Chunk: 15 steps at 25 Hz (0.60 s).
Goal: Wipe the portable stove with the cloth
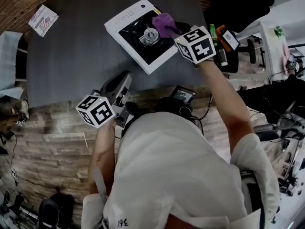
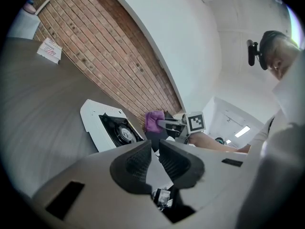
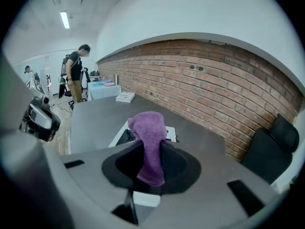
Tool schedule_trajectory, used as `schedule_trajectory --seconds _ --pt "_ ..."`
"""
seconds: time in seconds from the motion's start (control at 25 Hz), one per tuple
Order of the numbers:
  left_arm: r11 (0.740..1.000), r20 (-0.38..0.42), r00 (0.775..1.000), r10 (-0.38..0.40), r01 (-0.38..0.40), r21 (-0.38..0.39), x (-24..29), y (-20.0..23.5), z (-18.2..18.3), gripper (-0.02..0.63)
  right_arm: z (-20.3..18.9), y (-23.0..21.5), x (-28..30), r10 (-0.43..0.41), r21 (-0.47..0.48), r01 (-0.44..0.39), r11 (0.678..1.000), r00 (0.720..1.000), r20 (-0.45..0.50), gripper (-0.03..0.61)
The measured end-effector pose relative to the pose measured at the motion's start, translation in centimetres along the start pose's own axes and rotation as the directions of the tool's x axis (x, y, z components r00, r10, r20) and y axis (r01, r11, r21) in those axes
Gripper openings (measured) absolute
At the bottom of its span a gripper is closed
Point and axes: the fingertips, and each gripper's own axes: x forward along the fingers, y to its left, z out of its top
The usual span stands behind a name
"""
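Note:
A white portable stove (image 1: 125,21) with a black top and a round burner (image 1: 150,34) lies on the dark grey table (image 1: 71,56). My right gripper (image 1: 172,30) hangs over the stove's right part, shut on a purple cloth (image 1: 164,24). In the right gripper view the cloth (image 3: 150,142) sticks up from between the jaws of the right gripper (image 3: 151,163), and the stove (image 3: 120,135) shows just behind it. My left gripper (image 1: 126,78) rests at the table's near edge, shut and holding nothing. In the left gripper view the left gripper (image 2: 156,151) faces the stove (image 2: 95,120) and the cloth (image 2: 153,120).
A printed paper packet (image 1: 43,19) lies at the table's far left corner. Bottles (image 1: 217,42) and gear stand off the table's right side. A black chair (image 3: 274,147) stands by the brick wall (image 3: 214,89). A person (image 3: 75,73) stands far off.

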Motion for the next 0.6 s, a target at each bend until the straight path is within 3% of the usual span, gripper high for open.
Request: schedule_trajectory --seconds 0.36,0.6 --pt "0.996 0.111 0.989 0.093 -0.091 -0.016 1.8 -5.2 -3.4 0.058 -3.5 1.3 -4.2 0.163 0.045 -0.168 0.985 0.983 0.086 0.100" --pt "0.987 0.123 0.980 0.160 -0.156 -0.040 5.4 -9.0 -8.3 0.058 -6.7 -0.3 -8.1 0.247 0.014 -0.252 0.968 0.958 0.149 0.100"
